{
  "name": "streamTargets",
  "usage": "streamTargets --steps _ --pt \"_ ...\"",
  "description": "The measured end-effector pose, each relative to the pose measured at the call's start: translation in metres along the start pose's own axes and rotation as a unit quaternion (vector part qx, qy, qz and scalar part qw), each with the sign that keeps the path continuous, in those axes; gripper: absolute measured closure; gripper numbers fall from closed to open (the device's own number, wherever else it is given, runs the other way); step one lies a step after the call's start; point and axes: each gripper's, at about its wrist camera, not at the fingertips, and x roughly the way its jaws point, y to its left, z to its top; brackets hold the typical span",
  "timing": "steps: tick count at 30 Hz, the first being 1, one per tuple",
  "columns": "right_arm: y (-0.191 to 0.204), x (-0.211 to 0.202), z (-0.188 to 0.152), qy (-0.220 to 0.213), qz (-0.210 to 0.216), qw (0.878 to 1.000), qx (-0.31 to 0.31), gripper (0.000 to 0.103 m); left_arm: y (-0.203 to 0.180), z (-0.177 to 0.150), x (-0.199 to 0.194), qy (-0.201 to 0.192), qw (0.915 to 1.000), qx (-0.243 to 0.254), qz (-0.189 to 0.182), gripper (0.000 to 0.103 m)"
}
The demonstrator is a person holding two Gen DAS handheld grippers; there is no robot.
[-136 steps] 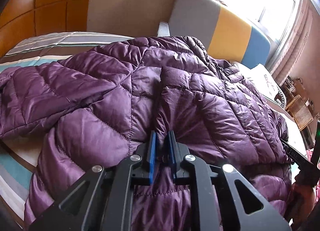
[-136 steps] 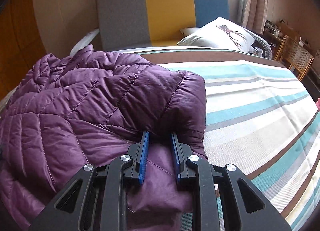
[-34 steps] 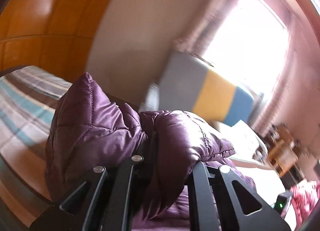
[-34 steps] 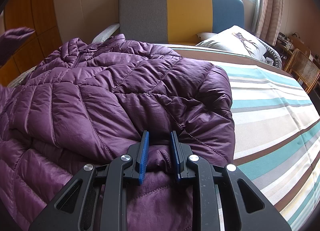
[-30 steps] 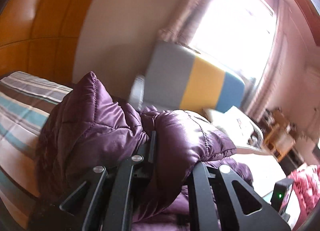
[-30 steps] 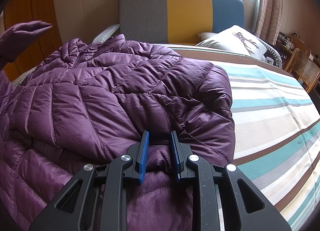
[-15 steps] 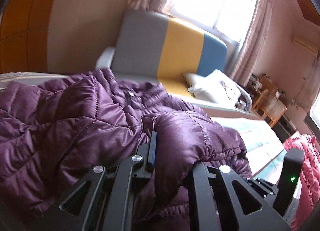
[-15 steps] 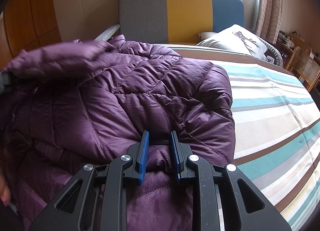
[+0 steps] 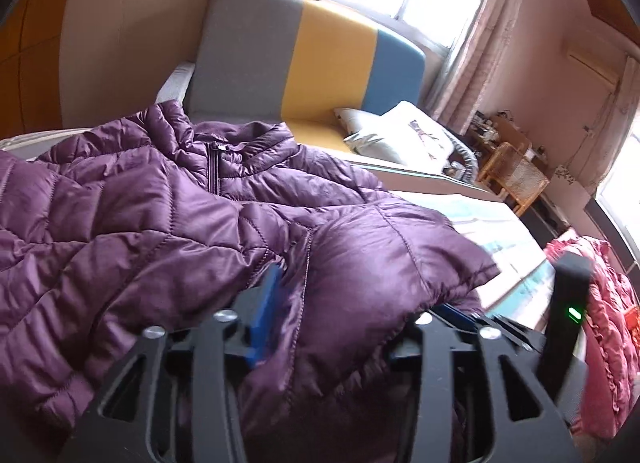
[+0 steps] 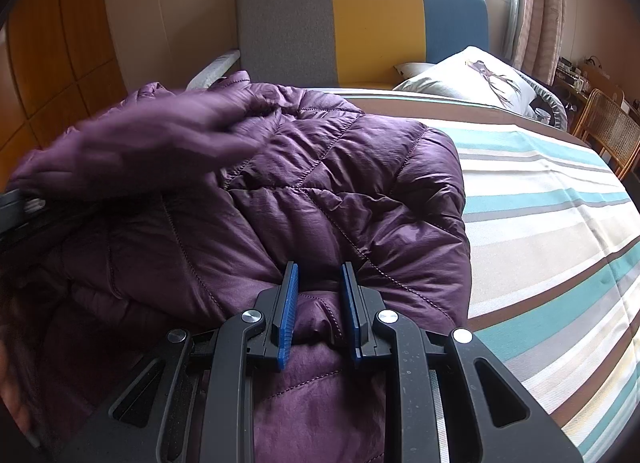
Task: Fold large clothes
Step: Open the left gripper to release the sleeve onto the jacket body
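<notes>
Two hand-held grippers work on one purple quilted jacket [image 10: 328, 191], which lies spread over the left half of a bed with a striped cover [image 10: 552, 223]. In the right wrist view we see the right hand-held gripper [image 10: 319, 309] with its blue-padded fingers [image 10: 289, 315] drawn in on a bunched fold at the jacket's near edge; the fabric fills the narrow gap between them, so we read this one as clamped on the jacket. In the left wrist view we see the left hand-held gripper [image 9: 356, 315] with a thick puffed fold of the same jacket [image 9: 160, 223] draped between and over its fingers. One blue pad [image 9: 266, 315] shows beside the fold and the other is mostly covered, so we cannot tell whether its jaws press the fabric or stand apart. The jacket's collar and zipper [image 9: 216, 167] point toward the headboard [image 9: 312, 63], which has grey, yellow and blue panels. A blurred purple sleeve [image 10: 148, 135] crosses the jacket's upper left in the right wrist view. A white pillow [image 10: 468, 79] rests against the headboard on the bare side of the bed. A wicker chair [image 10: 608, 131] stands beyond the bed's far right edge, and a pink garment [image 9: 600, 327] lies at the right of the left wrist view.
</notes>
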Motion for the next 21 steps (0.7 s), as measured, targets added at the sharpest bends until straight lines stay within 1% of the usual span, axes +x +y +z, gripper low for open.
streamTargets --steps 1,2,3,4,5,9,11,13,14,15,17,18,19,20,21 --pt "0.000 0.000 0.000 0.000 0.000 1.000 0.000 0.082 0.000 -0.002 -0.007 -0.004 1.0000 0.001 -0.002 0.030" --pt "0.000 0.000 0.000 0.000 0.000 1.000 0.000 0.082 0.000 -0.004 -0.014 -0.010 0.9999 0.003 -0.006 0.021" --pt "0.000 0.000 0.000 0.000 0.000 1.000 0.000 0.082 -0.001 -0.006 -0.020 -0.016 0.9998 0.005 -0.009 0.009" --pt "0.000 0.000 0.000 0.000 0.000 1.000 0.000 0.082 -0.001 -0.009 -0.027 -0.021 0.9997 0.008 -0.007 0.006" --pt "0.000 0.000 0.000 0.000 0.000 1.000 0.000 0.082 -0.001 -0.009 -0.031 -0.022 0.9997 0.009 -0.003 0.006" --pt "-0.002 -0.003 -0.001 -0.001 0.002 1.000 0.001 0.082 0.010 -0.017 -0.053 -0.023 0.9995 -0.004 -0.021 0.005" --pt "-0.004 -0.003 -0.001 -0.002 0.009 1.000 0.007 0.082 0.017 -0.020 -0.066 -0.030 0.9994 -0.007 -0.017 0.004" --pt "-0.008 -0.003 0.000 -0.001 0.021 1.000 0.016 0.082 0.028 -0.025 -0.082 -0.048 0.9989 -0.004 0.001 0.004" --pt "-0.011 -0.003 0.001 0.000 0.030 0.999 0.024 0.082 0.034 -0.027 -0.088 -0.059 0.9980 0.002 0.022 0.004" --pt "-0.015 -0.004 0.002 0.003 0.041 0.999 0.035 0.082 0.045 -0.029 -0.097 -0.070 0.9958 0.008 0.059 0.004" --pt "-0.020 -0.010 0.004 0.001 0.046 0.998 0.045 0.082 0.063 -0.031 -0.108 -0.081 0.9899 0.002 0.116 0.005" --pt "-0.022 -0.016 0.005 -0.002 0.043 0.998 0.051 0.082 0.075 -0.032 -0.114 -0.088 0.9863 -0.008 0.139 0.006" --pt "-0.024 -0.021 0.005 -0.004 0.045 0.997 0.058 0.082 0.091 -0.033 -0.122 -0.096 0.9822 -0.030 0.159 0.006" --pt "-0.027 -0.027 0.005 -0.008 0.050 0.996 0.070 0.082 0.106 -0.035 -0.129 -0.103 0.9784 -0.054 0.171 0.007" --pt "-0.033 -0.035 0.005 -0.014 0.057 0.994 0.091 0.082 0.120 -0.038 -0.134 -0.111 0.9743 -0.078 0.180 0.010"
